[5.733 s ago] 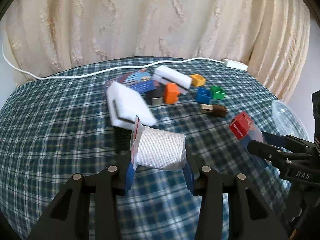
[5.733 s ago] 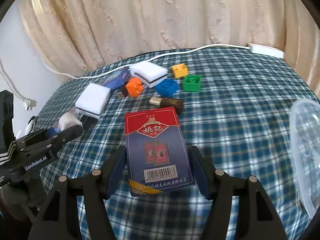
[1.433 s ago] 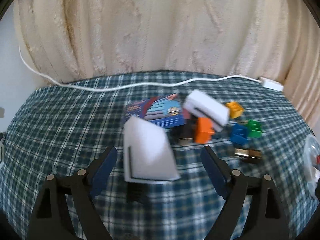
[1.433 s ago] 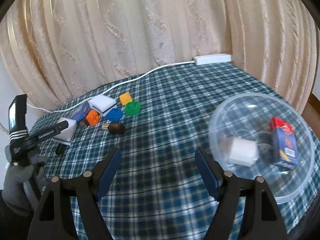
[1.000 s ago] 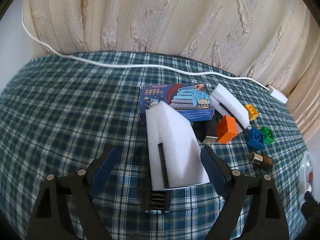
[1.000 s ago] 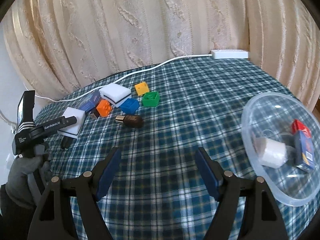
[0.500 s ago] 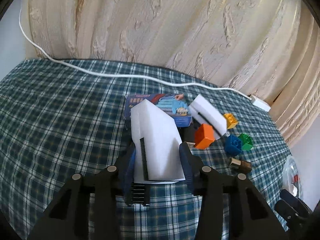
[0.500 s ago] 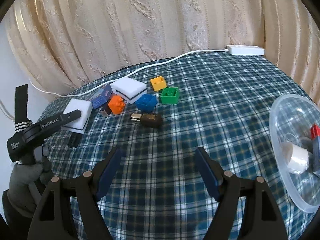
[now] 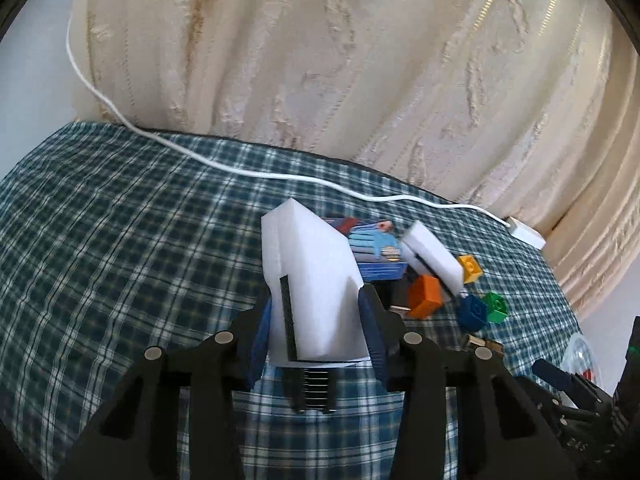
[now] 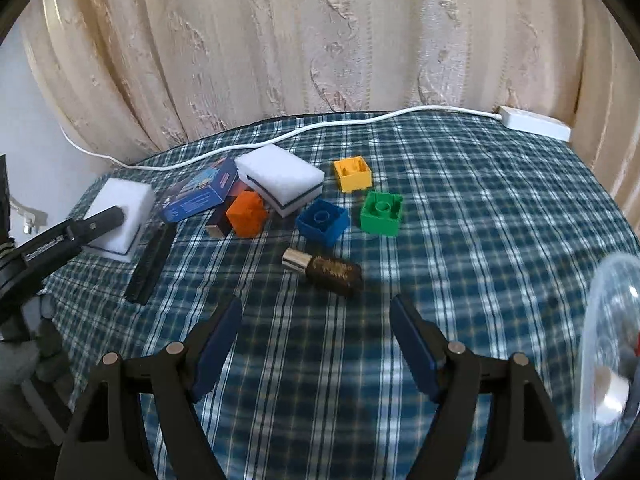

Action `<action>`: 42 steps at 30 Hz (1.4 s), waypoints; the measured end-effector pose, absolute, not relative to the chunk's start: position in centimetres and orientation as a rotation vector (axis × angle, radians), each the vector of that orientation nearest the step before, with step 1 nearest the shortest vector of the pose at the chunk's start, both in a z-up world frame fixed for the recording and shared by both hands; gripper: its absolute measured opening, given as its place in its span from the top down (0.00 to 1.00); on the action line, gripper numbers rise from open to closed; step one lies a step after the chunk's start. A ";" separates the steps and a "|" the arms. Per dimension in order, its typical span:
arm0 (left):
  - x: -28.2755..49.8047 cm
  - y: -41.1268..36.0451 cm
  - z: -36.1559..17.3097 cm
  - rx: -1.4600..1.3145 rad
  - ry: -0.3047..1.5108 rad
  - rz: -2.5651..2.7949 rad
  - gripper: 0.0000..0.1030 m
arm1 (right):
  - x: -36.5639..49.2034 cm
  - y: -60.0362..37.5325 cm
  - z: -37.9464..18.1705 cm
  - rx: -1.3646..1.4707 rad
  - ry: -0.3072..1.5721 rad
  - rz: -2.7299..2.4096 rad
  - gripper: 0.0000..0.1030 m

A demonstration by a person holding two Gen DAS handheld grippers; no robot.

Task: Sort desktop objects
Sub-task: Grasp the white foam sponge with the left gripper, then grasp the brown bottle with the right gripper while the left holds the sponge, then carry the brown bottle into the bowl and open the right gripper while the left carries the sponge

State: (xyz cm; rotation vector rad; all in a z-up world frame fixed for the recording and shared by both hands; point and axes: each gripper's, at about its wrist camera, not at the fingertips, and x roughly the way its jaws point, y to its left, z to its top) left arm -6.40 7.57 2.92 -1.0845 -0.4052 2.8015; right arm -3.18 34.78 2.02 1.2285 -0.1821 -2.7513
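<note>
My left gripper (image 9: 316,328) is shut on a white sponge with a dark stripe (image 9: 312,280) and holds it over the plaid table; it also shows in the right wrist view (image 10: 120,208). My right gripper (image 10: 316,328) is open and empty, just short of a small brown bottle with a silver cap (image 10: 324,270). Beyond the bottle lie a blue brick (image 10: 323,222), a green brick (image 10: 381,213), a yellow brick (image 10: 352,174), an orange brick (image 10: 247,214), a second white sponge (image 10: 280,184) and a blue box (image 10: 200,196).
A clear plastic bowl (image 10: 600,360) at the right edge holds a white roll and a red box. A black comb (image 10: 150,262) lies under the held sponge. A white cable (image 10: 280,136) and power strip (image 10: 534,122) run along the far edge by the curtain.
My left gripper closed on the white sponge and lifted it off the comb. My right gripper moved left from the bowl toward the brown bottle, staying open.
</note>
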 end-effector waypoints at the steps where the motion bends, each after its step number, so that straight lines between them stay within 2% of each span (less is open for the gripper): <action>1: -6.4 7.5 2.8 -1.088 -0.407 2.803 0.56 | -3.6 34.7 1.9 1.235 -0.172 -2.753 0.23; 18: -6.2 8.0 2.5 -1.106 -0.428 2.782 0.56 | -9.0 32.2 -0.9 1.353 -0.110 -2.800 0.23; 19: -6.2 8.0 2.5 -1.108 -0.428 2.780 0.56 | -9.0 32.2 -1.2 1.366 -0.103 -2.800 0.24; 22: -6.2 8.3 2.5 -1.107 -0.422 2.776 0.56 | -8.8 32.3 -1.3 1.362 -0.098 -2.803 0.37; 23: -6.2 8.3 2.5 -1.108 -0.420 2.774 0.56 | -8.7 32.5 -1.3 1.360 -0.091 -2.806 0.37; 42: -5.0 12.7 2.7 -1.077 -0.293 2.714 0.56 | -1.0 37.1 1.6 1.229 -0.302 -2.877 0.37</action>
